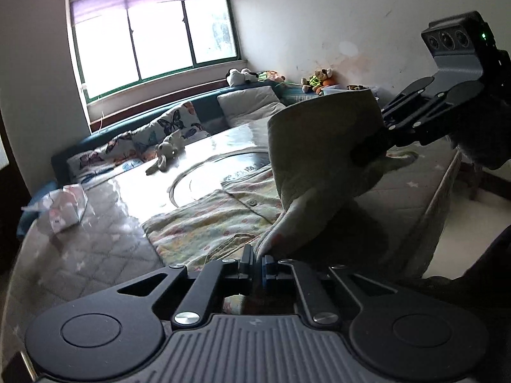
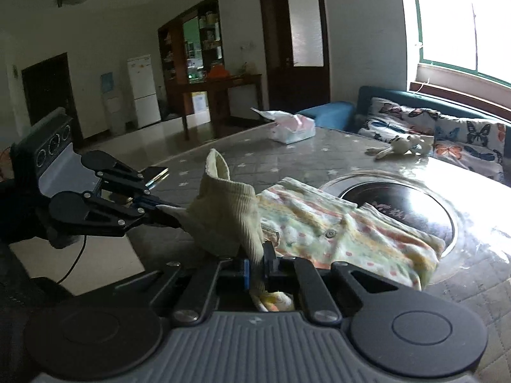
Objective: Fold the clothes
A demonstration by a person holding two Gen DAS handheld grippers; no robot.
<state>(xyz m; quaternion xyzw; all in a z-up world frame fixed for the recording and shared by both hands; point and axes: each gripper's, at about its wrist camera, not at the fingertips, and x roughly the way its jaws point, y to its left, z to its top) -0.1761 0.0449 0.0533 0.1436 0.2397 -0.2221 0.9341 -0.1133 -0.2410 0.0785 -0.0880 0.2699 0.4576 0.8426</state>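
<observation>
A small pale garment with coloured dots (image 1: 207, 220) lies spread on the padded table (image 1: 95, 249); it also shows in the right wrist view (image 2: 335, 229). Its cream ribbed hem (image 1: 319, 153) is lifted off the table and stretched between both grippers. My left gripper (image 1: 258, 260) is shut on one corner of the hem. My right gripper (image 2: 257, 263) is shut on the other corner (image 2: 230, 210). Each gripper shows in the other's view, the right one (image 1: 370, 153) up at the right, the left one (image 2: 169, 212) at the left.
A tissue pack (image 1: 60, 210) and a grey plush rabbit (image 1: 166, 154) lie on the table (image 2: 319, 153) beyond the garment. A dark round inset (image 2: 399, 210) sits mid-table. A sofa with butterfly cushions (image 1: 172, 124) runs along the window wall. The table edge (image 1: 444, 188) drops off at the right.
</observation>
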